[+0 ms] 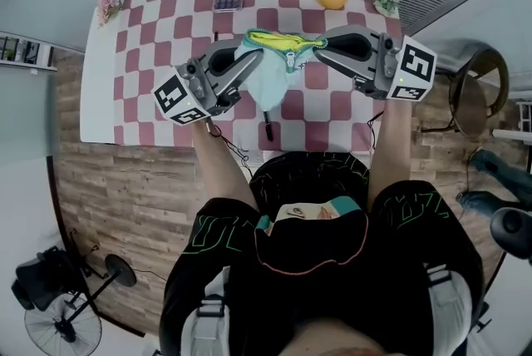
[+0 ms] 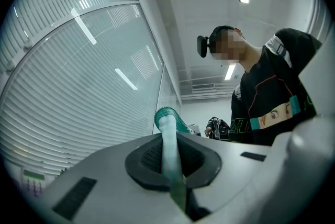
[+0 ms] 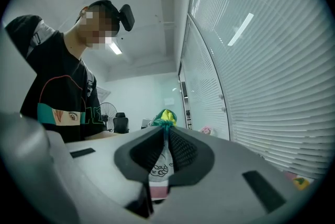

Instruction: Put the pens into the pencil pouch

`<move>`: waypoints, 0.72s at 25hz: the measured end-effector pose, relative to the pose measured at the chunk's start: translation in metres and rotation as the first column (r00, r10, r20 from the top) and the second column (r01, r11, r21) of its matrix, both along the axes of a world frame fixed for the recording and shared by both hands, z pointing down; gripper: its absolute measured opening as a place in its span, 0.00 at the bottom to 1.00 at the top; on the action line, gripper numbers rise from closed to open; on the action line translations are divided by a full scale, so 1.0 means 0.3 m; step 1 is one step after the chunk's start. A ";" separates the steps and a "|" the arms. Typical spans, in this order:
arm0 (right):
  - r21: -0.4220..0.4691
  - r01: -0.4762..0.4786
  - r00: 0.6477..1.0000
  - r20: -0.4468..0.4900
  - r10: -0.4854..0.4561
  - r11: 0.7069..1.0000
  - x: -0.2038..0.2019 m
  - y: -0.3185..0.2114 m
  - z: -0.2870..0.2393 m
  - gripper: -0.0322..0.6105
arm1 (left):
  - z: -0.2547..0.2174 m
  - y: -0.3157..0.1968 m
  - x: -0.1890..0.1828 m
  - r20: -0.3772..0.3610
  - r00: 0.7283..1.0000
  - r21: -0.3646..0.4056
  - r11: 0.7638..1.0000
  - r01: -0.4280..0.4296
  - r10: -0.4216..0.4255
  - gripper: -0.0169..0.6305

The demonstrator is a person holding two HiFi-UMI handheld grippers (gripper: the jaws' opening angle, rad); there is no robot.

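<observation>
I hold the pouch (image 1: 270,80) up over the table (image 1: 133,55), with one gripper on each side of it. My left gripper (image 1: 248,58) has its jaws pressed tight together on the thin blue-green edge of the pouch. The edge sticks up past the tips. My right gripper (image 1: 321,50) has its jaws pinching the other side. There I can see white cloth with little drawings squeezed between the pads, and a green and yellow bit poking out at the tips. The yellow top of the pouch runs from one pair of jaws to the other. The rest of it hangs down between them. A dark pen (image 1: 268,128) lies on the table below the pouch, between the two jaws and closer to me.
</observation>
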State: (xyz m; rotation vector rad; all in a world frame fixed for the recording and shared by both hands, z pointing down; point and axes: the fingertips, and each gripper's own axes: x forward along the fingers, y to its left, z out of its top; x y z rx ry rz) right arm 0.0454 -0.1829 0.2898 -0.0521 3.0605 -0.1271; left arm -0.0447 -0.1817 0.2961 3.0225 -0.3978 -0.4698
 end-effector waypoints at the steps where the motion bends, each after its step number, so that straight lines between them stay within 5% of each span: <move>1: -0.003 0.002 1.000 -0.001 -0.002 1.000 -0.002 0.001 0.003 0.10 | 0.005 0.004 -0.004 0.007 1.000 -0.007 1.000 0.005 -0.005 0.03; 10: -0.071 0.080 0.997 -0.010 -0.081 0.994 -0.106 0.038 0.039 0.12 | 0.051 0.057 -0.103 0.038 0.993 -0.047 0.993 0.110 -0.108 0.02; 15: -0.160 0.143 0.990 0.023 -0.141 0.977 -0.215 0.065 0.039 0.31 | 0.091 0.108 -0.194 0.074 0.982 -0.070 0.981 0.179 -0.174 0.02; 18: -0.195 0.113 0.992 0.075 -0.100 0.974 -0.243 0.043 0.029 0.33 | 0.130 0.140 -0.248 0.105 0.968 -0.097 0.967 0.237 -0.227 0.02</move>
